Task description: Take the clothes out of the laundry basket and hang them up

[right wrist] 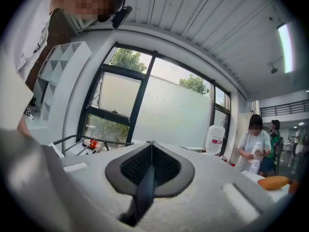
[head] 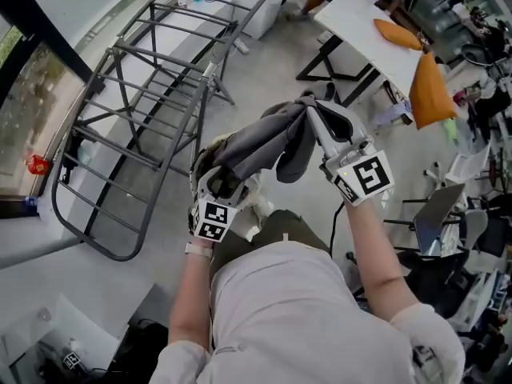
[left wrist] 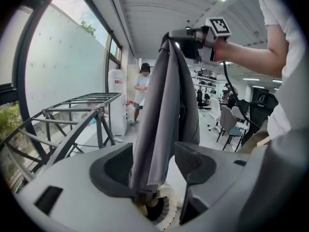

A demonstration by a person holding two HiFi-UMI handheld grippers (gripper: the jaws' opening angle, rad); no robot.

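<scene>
A grey garment [head: 264, 142] is stretched between my two grippers above the person's lap. My right gripper [head: 312, 109] is shut on its upper edge; a dark strip of the cloth [right wrist: 145, 187] shows pinched between the closed pads. In the left gripper view the garment [left wrist: 164, 110] hangs down from the right gripper [left wrist: 187, 35]. It passes between the wide-apart jaws of my left gripper [left wrist: 153, 166], lying against the left pad without being pinched. In the head view the cloth drapes over the left gripper [head: 216, 178] and hides its jaws.
A dark metal drying rack [head: 152, 94] stands unfolded to the front left by the window, its bars bare. A white table [head: 352, 22] with orange cloth [head: 428, 82] is at the right, with chairs beyond. A person [left wrist: 142, 93] stands by a water dispenser [left wrist: 117, 100].
</scene>
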